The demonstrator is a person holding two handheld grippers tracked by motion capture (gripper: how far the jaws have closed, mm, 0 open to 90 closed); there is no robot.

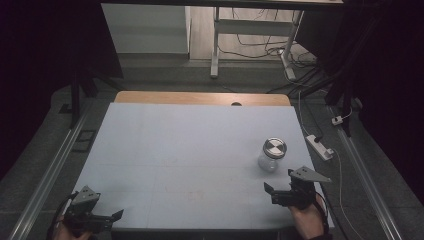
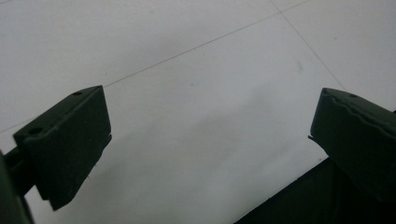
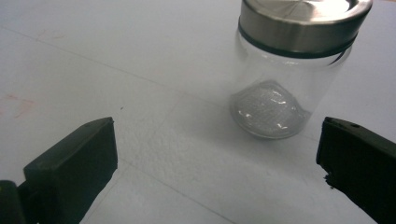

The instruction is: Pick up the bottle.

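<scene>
High view: a pale blue surface [image 1: 190, 145] with a wooden strip along its far edge. A glass jar [image 1: 272, 155] with a brushed metal lid [image 1: 274, 147], upright on the right half, toward the near side. Right claw [image 1: 281, 186] just short of the jar on the near side, close but not touching, jaws spread apart, grey three-cornered plate on top, held in a hand [image 1: 307, 220] entering from the bottom edge. Left claw [image 1: 107, 217] at the near left corner, well apart from the jar, jaws pointing right along the front edge. Beyond the surface, a dark floor with a white power strip [image 1: 320, 146] and loose cables on the right.

Left gripper view: left claw [image 2: 210, 140] spread wide, two black jaws at either side with bare pale surface [image 2: 187, 70] between them. Nothing gripped. Thin seam lines crossing the surface; its dark edge at the lower right.

Right gripper view: right claw [image 3: 217, 163] spread wide and empty. The jar [image 3: 280, 84] straight ahead and slightly toward the right-hand jaw, standing upright on the surface, beyond the jaw tips and clear of both. Metal lid [image 3: 303, 18] seated on top, glass body clear, seemingly empty, patterned base visible through it.
</scene>
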